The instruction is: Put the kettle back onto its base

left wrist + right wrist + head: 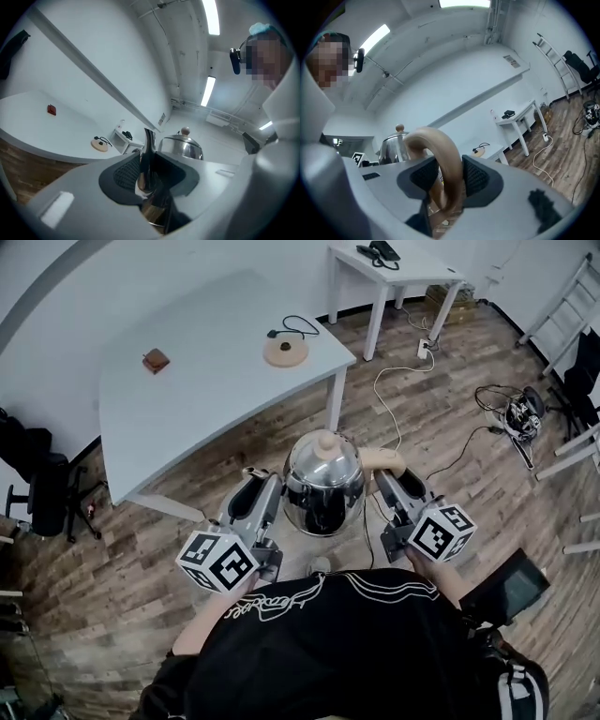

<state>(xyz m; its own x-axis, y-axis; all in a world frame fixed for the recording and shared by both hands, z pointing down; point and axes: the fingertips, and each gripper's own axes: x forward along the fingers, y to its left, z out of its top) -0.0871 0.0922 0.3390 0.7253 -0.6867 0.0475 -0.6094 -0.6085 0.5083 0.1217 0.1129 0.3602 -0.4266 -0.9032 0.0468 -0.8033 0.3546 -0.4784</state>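
A shiny steel kettle (pixel 323 479) with a wooden lid knob hangs above the wooden floor, close in front of me and held between both grippers. My left gripper (pixel 265 488) is shut on its thin spout (pixel 149 154); the kettle body (pixel 180 146) shows beyond the jaws (pixel 147 176). My right gripper (pixel 389 482) is shut on the curved wooden handle (pixel 440 154), with its pads on either side (pixel 445 180). The round tan base (pixel 286 351) with its black cord lies near the right corner of the white table (pixel 187 381), well ahead of the kettle. The base (pixel 99 145) shows small in both gripper views (pixel 480 151).
A small brown object (pixel 156 359) lies on the table's left part. A second white table (pixel 403 263) stands at the back right, and a white cable (pixel 394 381) runs across the floor. A ladder (pixel 562 296) leans at the far right; a black chair (pixel 37 484) stands at the left.
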